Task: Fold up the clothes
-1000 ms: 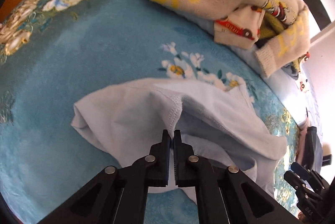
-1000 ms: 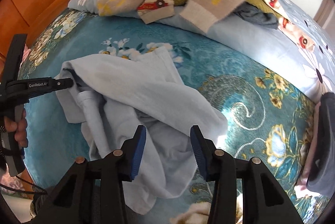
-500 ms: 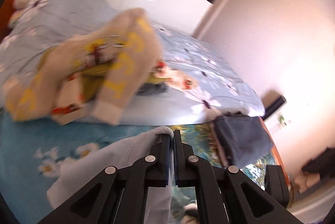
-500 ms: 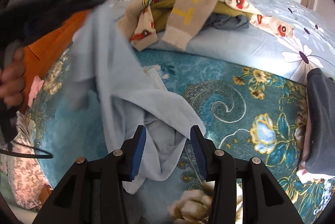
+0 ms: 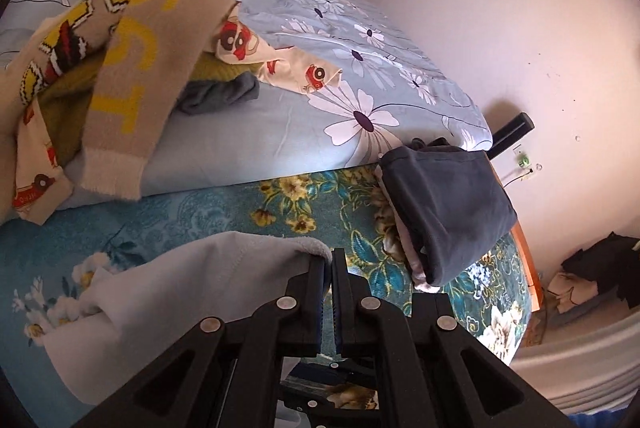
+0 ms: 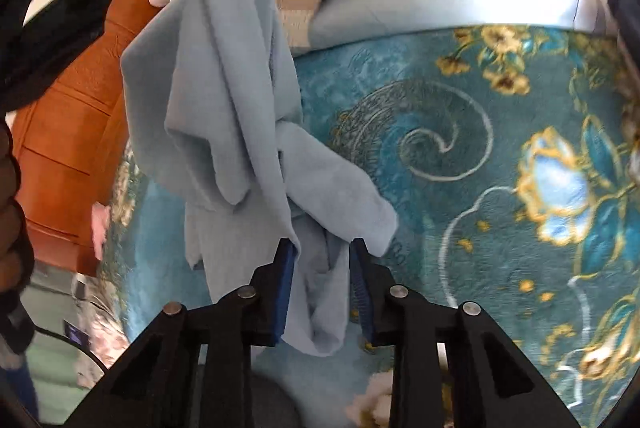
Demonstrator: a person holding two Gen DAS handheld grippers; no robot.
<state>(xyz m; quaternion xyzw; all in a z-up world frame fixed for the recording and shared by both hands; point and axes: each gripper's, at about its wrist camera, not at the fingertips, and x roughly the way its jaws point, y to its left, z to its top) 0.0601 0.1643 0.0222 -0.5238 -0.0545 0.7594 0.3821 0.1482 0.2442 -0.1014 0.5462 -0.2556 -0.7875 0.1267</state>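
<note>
**Both grippers on the pale blue garment, one clamped, one closing in**

Grippers first, since that's what we're watching. Our left gripper [image 5: 327, 262] has its jaws pinched tight together on an edge of the pale blue garment [image 6: 236, 99], which bunches up just left of the fingertips in the left wrist view and drapes away below. From the right wrist view that same garment hangs from the top left in long vertical folds, and its lower part drops right down between the blue pads [image 6: 285, 268] of our right gripper [image 6: 322, 248]. Those jaws are closing with the cloth between them; the left pad looks to be touching the fabric, but there's a visible gap at the right pad, so we wouldn't call it a grip.

Now the surroundings, big to small. Under everything is the teal floral blanket [image 6: 460, 155] with gold flowers and a swirl. Behind it sits a light blue daisy-print duvet [image 5: 360, 39]. On the duvet's left end is a heap of clothes topped by a beige knit sweater [image 5: 132, 67] with yellow lettering. Over on the right edge of the blanket rests a folded dark grey garment [image 5: 448, 211]. Orange wooden headboard [image 6: 68, 147] shows on the left in the right wrist view.
</note>
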